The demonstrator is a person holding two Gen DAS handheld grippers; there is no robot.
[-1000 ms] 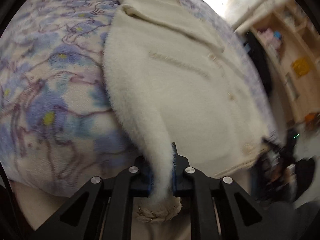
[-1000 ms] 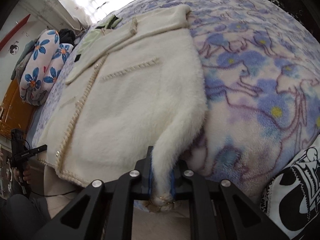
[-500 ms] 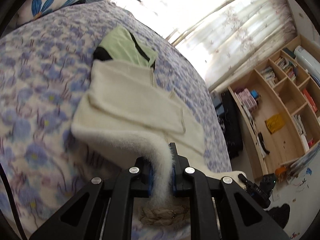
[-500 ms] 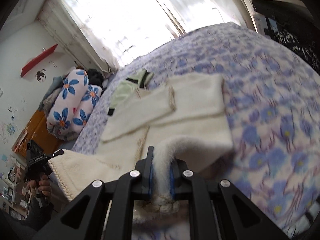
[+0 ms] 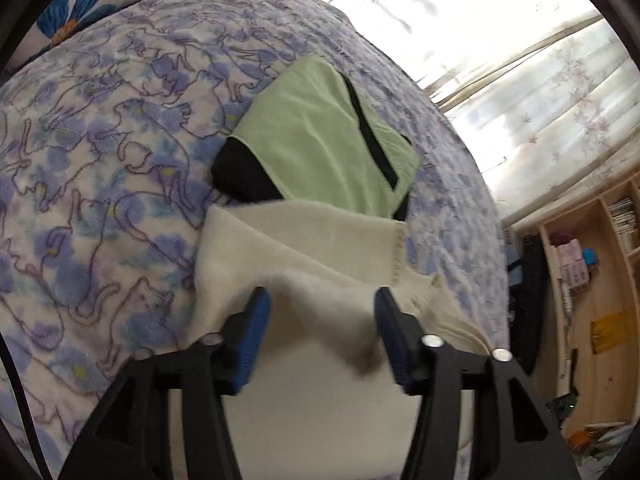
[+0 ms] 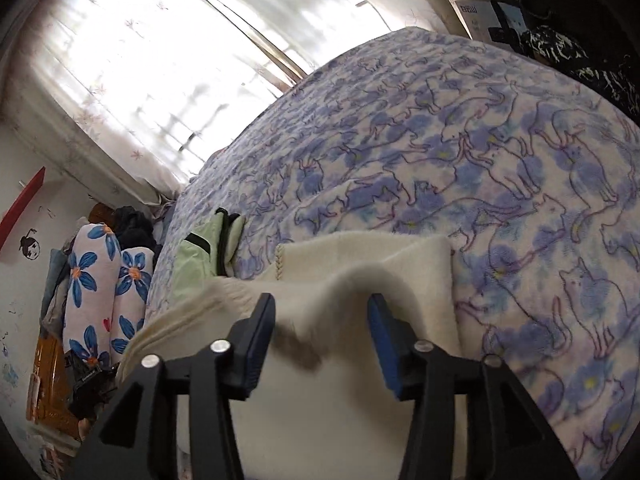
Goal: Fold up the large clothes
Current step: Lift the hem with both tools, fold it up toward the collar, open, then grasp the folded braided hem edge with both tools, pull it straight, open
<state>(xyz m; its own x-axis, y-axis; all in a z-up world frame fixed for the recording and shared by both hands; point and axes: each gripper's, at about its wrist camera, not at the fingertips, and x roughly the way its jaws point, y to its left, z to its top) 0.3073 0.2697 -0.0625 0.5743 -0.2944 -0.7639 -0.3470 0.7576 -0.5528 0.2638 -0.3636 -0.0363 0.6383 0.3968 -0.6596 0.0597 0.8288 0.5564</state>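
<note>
cream fleece jacket (image 5: 320, 248), bottom half carried up over the top and just let go.

item lies folded on the cat-print bed blanket (image 5: 100, 152), long axis crosswise to both grippers, its far edge touching a folded green garment (image 5: 320, 136). left gripper (image 5: 320, 320) and right gripper (image 6: 320, 320) sit side by side at the near fold, equally close. both have just been opening: jaws stand well apart, a soft hump of fleece lying loose between the blue pads, not pinched. a second ago each was clamped on a hem corner with the jacket spread full length; now it is halved. next fold likely runs sideways.
</note>
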